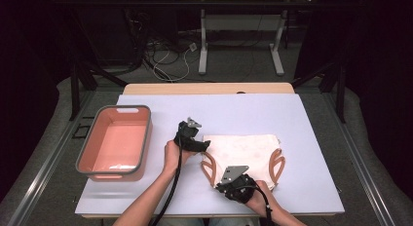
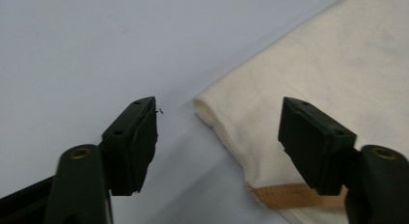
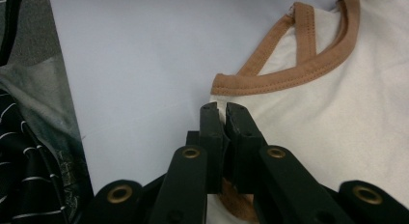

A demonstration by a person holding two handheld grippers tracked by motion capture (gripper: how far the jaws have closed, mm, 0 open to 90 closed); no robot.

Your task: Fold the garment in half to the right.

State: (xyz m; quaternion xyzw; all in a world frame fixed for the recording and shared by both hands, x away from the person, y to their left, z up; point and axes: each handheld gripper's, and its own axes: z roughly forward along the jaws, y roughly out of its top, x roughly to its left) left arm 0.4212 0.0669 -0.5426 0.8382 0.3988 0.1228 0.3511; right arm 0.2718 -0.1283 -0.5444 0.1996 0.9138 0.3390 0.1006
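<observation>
A cream cloth bag (image 1: 246, 150) with brown straps (image 1: 208, 168) lies flat on the pale table (image 1: 243, 114). My left gripper (image 1: 204, 144) is at the bag's far left corner. In the left gripper view its jaws (image 2: 219, 113) stand apart with that corner (image 2: 212, 110) between them, and the pads do not touch it. My right gripper (image 1: 221, 186) is at the bag's near left edge. In the right gripper view it (image 3: 222, 108) is shut on the cloth beside a brown strap (image 3: 289, 77).
A salmon-coloured basin with a grey rim (image 1: 141, 138) stands on the left of the table and looks bare inside. The table's near edge runs just below my hands. Beyond the far edge are cables and another table's legs (image 1: 202, 46).
</observation>
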